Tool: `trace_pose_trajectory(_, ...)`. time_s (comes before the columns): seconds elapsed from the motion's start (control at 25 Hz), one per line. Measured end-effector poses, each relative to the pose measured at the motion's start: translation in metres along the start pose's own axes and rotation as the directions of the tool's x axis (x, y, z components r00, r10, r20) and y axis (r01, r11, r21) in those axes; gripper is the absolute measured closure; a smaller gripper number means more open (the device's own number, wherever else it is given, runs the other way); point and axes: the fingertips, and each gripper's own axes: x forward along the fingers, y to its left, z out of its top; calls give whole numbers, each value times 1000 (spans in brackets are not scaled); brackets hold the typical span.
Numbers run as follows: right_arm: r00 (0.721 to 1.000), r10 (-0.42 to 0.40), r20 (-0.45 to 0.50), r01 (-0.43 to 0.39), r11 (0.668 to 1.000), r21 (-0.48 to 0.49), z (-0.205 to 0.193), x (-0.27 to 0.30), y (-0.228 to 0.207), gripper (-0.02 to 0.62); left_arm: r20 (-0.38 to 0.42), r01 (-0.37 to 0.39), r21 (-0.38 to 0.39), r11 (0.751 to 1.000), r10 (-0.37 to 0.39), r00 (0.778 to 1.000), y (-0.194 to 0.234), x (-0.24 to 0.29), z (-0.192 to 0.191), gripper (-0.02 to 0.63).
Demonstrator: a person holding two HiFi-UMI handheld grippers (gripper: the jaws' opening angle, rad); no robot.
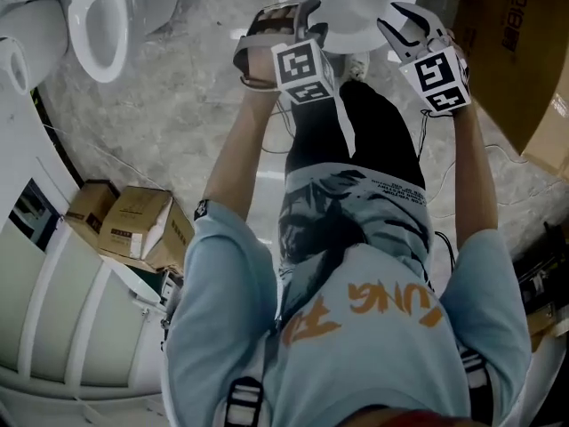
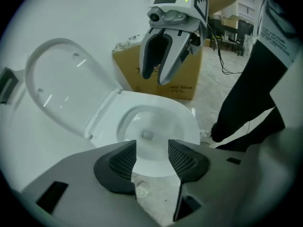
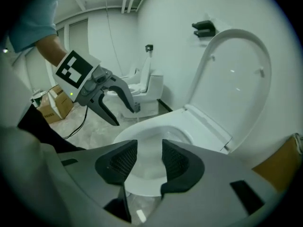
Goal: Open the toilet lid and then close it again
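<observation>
Two tools: left hand-held gripper and right hand-held gripper, jaws spread, empty; toilet lid raised; cardboard box behind bowl

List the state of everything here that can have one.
toilet lid: open, tipped up and back
toilet seat: lowered
left gripper: jaws apart, nothing between them
right gripper: jaws apart, nothing between them
</observation>
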Motion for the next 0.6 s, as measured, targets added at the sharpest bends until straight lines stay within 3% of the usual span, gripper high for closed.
trace_pose_trajectory(0.16, 988, 118, -98, -123, 991, -44, -41, 34, 44, 379, -47, 125, 35, 992, -123, 991, -48, 29, -34, 328)
trace_pose_trajectory(0.28, 964, 199, -178, -216, 973, -84, -69, 55, 69, 322, -62, 191, 42, 981, -188, 980, -72, 49, -49, 297)
trace_pose_trajectory(0.36, 939, 247, -240, -281, 953, -117, -89, 69, 85, 279, -63, 229, 31, 973, -227, 972, -84, 61, -56, 278)
trace_pose_trajectory(0.44, 914, 281, -292, -334, 930, -153, -106, 84, 98, 277, -63, 261, 36, 965, -259, 964, -93, 76, -61, 268)
trace_pose_trajectory(0.6, 867, 301, -398, -420, 870, -257, -138, 111, 115, 258, -85, 301, 116, 946, -293, 952, -108, 102, -70, 258)
